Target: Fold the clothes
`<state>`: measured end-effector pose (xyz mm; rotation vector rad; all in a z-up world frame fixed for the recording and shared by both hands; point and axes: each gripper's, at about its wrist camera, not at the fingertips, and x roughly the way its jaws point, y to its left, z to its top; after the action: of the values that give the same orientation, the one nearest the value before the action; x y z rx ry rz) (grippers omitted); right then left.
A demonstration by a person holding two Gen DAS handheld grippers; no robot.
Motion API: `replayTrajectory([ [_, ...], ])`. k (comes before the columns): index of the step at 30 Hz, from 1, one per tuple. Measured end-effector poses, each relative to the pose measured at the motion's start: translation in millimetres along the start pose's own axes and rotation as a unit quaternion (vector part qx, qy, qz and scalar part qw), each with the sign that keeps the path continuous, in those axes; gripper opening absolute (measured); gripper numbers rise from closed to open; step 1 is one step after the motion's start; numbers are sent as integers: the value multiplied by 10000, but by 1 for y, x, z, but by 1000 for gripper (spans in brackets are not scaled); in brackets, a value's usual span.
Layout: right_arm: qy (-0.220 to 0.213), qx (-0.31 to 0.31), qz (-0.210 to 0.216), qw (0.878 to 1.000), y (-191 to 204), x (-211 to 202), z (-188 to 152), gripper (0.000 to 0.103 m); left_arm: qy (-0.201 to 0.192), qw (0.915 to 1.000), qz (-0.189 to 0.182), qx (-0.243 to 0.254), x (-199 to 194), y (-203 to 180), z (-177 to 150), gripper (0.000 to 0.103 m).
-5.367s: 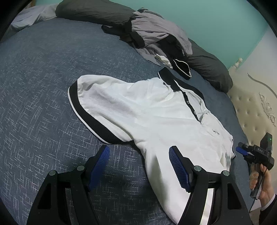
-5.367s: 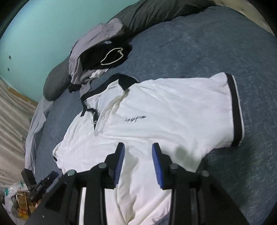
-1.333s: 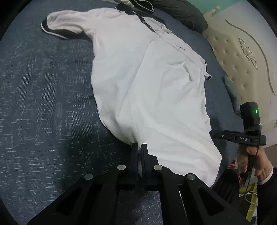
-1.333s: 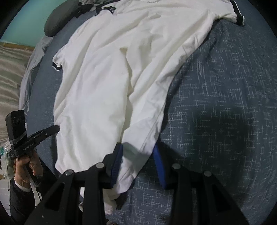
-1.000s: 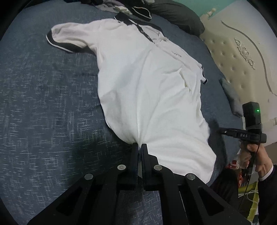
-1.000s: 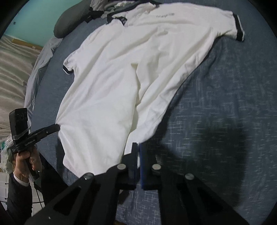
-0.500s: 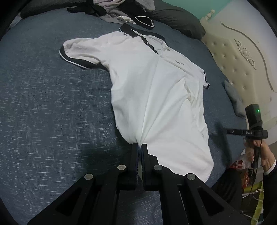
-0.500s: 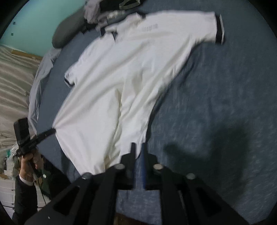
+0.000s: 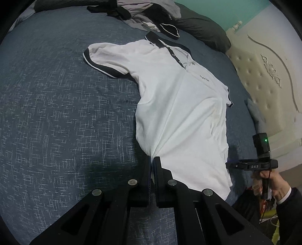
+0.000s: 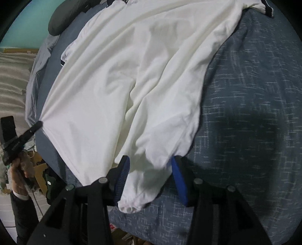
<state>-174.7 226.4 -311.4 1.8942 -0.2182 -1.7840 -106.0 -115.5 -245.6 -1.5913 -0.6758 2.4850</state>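
A white polo shirt (image 9: 179,105) with a black collar and black sleeve bands lies face up on the blue-grey bed (image 9: 56,122). My left gripper (image 9: 152,160) is shut on one corner of its bottom hem, and the cloth fans out from the pinch. In the right wrist view the left gripper (image 10: 38,125) holds that corner taut at the far left. My right gripper (image 10: 151,175) stands open, its blue pads (image 10: 178,179) wide apart. The shirt's (image 10: 132,75) other hem corner droops loosely between them. A hand holds the right gripper (image 9: 229,164) at the bed's edge.
A heap of grey and black clothes (image 9: 147,17) and dark pillows (image 9: 203,35) lie beyond the collar. A cream tufted headboard (image 9: 264,79) stands at the right. A pale grey sheet (image 10: 35,62) runs along the far side. Clutter (image 10: 37,169) lies on the floor past the bed's edge.
My right gripper, shut on the hem half a second ago, has opened and sits lower and closer to the cloth. My left gripper stays shut on its corner.
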Motion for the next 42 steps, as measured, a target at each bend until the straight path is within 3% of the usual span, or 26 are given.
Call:
replayTrajectory([
  [5, -157, 59, 24, 9999, 0, 0, -2, 19, -24, 10000, 7, -39, -1, 5, 0, 3],
  [8, -267, 8, 4, 9996, -1, -6, -3, 8, -80, 9999, 58, -93, -6, 9, 1, 1],
  [16, -625, -177, -77, 9979, -6, -48, -7, 3, -33, 9998, 137, -129, -10, 16, 0, 0],
  [23, -1091, -12, -404, 9932, -35, -99, -2, 3, 274, 9996, 35, -55, 17, 2, -10, 0],
  [27, -1203, 84, -847, 9891, -45, -105, -2, 3, 488, 9988, 17, -8, 32, -6, -16, 0],
  [34, -1150, 442, -647, 9903, -74, -97, -14, 7, 644, 9979, 81, -52, 37, -2, -23, 1],
  [36, -1102, 505, -595, 9908, -76, -98, -18, 18, 640, 9979, 93, -79, 35, 0, -25, 1],
  [37, -1078, 537, -569, 9911, -77, -99, -21, 35, 652, 9978, 88, -82, 34, 0, -27, 1],
  [38, -1040, 560, -539, 9915, -78, -99, -23, 40, 672, 9977, 81, -83, 34, -1, -29, 1],
  [42, -801, 597, -394, 9942, -75, -89, -34, 41, 741, 9972, 36, -96, 36, -3, -33, 1],
])
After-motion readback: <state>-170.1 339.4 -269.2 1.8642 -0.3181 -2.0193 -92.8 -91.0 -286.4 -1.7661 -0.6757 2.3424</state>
